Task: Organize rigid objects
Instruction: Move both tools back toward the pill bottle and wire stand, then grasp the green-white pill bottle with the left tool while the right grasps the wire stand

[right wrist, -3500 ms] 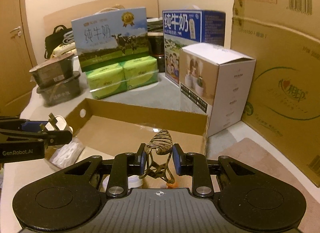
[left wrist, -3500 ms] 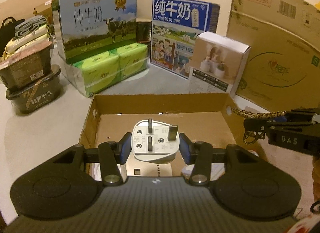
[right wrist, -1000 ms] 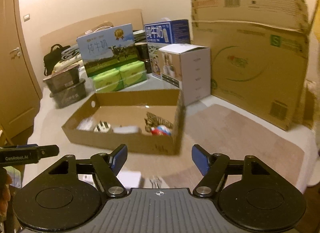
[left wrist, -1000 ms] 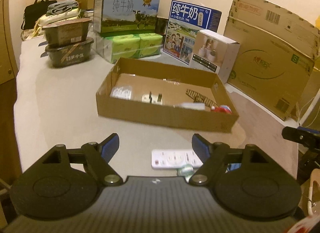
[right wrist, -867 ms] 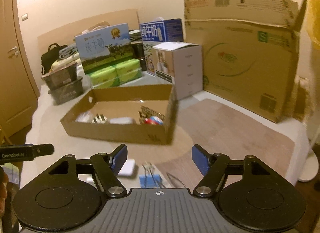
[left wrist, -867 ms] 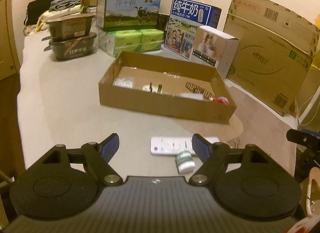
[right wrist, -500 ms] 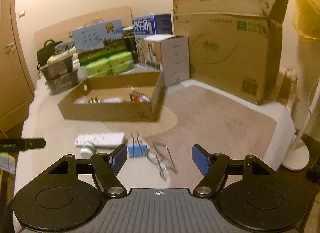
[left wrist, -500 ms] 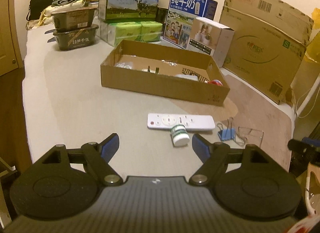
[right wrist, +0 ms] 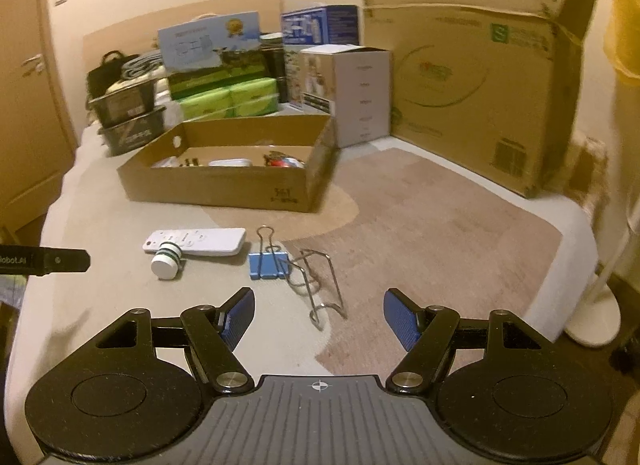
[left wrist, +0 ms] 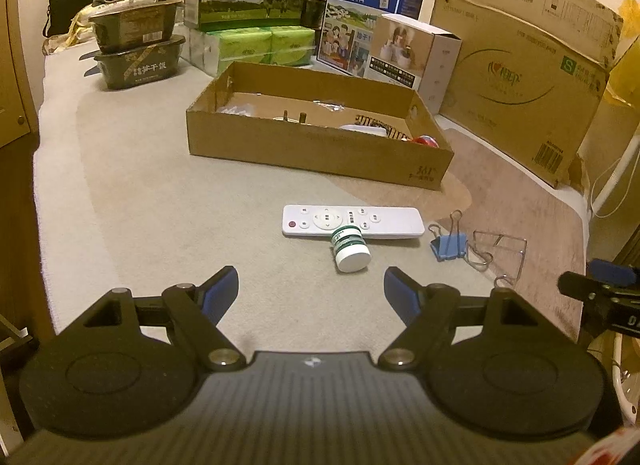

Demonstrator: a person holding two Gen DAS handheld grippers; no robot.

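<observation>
Tongs first: left gripper [left wrist: 311, 289] and right gripper [right wrist: 319, 318] both hang spread and empty, having dropped the plug and braided piece into the cardboard tray [left wrist: 320, 147] at twelve o'clock and drawn back. Remote [left wrist: 352, 221], small bottle [left wrist: 350, 248], binder clip [right wrist: 267, 265] and wire clip [right wrist: 320, 289] lie loose just ahead, likely the next pickups.
</observation>
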